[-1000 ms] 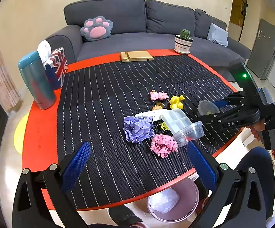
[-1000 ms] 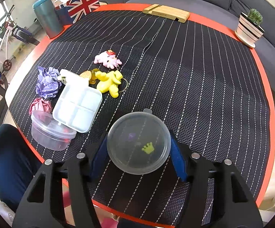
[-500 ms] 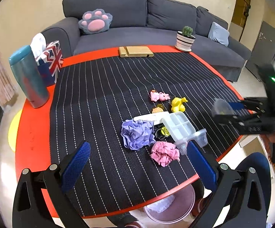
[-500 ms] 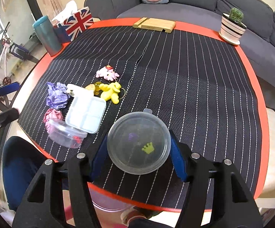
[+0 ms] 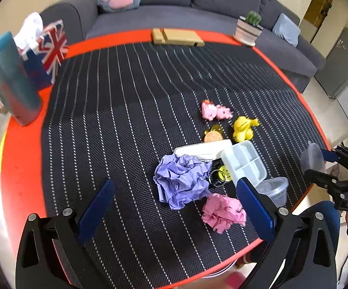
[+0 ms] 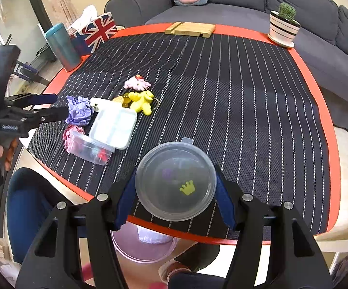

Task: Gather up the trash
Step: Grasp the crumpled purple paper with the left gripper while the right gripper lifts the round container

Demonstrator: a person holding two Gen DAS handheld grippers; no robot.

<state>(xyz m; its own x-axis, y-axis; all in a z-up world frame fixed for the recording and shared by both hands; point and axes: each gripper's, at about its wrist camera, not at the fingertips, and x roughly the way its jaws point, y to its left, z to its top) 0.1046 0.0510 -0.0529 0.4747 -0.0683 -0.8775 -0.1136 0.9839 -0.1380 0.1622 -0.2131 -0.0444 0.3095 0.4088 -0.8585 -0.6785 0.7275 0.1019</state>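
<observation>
My right gripper (image 6: 175, 200) is shut on a clear round plastic lid (image 6: 175, 180), held above the table's near edge and over a pink bin (image 6: 142, 245) on the floor; it also shows in the left wrist view (image 5: 318, 161). My left gripper (image 5: 176, 207) is open and empty, low over the table just in front of a crumpled purple paper (image 5: 181, 180) and a crumpled pink paper (image 5: 223, 212). A clear round tub (image 6: 91, 145) and a white divided box (image 6: 113, 126) lie beside the papers.
Small toys lie nearby: a yellow duck (image 5: 243, 128) and a pink figure (image 5: 214, 112). A teal tumbler (image 5: 10, 82), a Union Jack tissue box (image 5: 46, 53), a wooden stand (image 5: 176, 37) and a potted cactus (image 5: 248, 29) stand along the far rim. A sofa is behind.
My left gripper has moved forward and lower toward the crumpled papers. My right gripper has drawn back with the lid to the table's near edge, above the bin.
</observation>
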